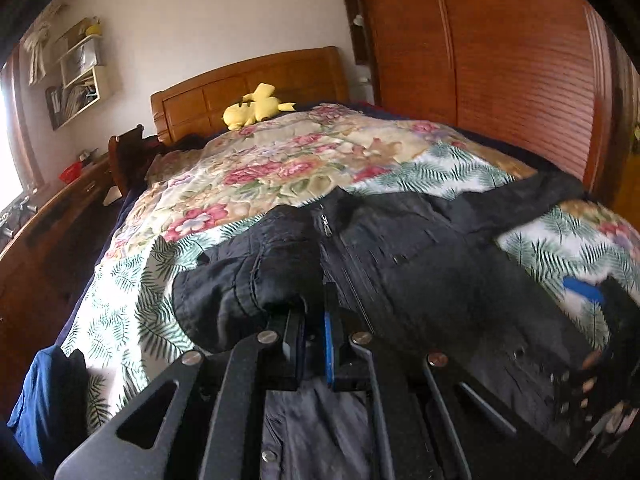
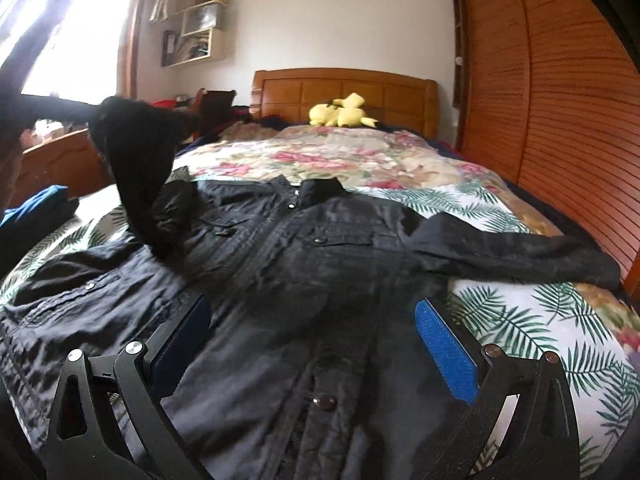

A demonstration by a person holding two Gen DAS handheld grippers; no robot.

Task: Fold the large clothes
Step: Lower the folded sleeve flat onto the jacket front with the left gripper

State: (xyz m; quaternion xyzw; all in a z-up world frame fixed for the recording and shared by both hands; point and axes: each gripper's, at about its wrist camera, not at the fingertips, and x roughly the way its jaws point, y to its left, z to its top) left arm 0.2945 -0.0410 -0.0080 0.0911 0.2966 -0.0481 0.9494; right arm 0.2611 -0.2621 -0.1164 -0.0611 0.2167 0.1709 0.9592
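- The black jacket (image 2: pixel 304 248) lies front-up on the floral bedspread (image 2: pixel 360 160), one sleeve stretched toward the wardrobe (image 2: pixel 560 100).
- The left gripper (image 1: pixel 316 312) is clamped on the other sleeve (image 1: pixel 256 276) (lifted off the bed).
- The right gripper (image 2: pixel 316 320) hangs over the jacket, jaws spread wide, nothing held.

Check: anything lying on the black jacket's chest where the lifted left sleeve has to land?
Nothing visible does. The left gripper holds the black jacket sleeve raised above the black button-front jacket, whose chest lies bare. The yellow plush toy sits far off by the headboard.
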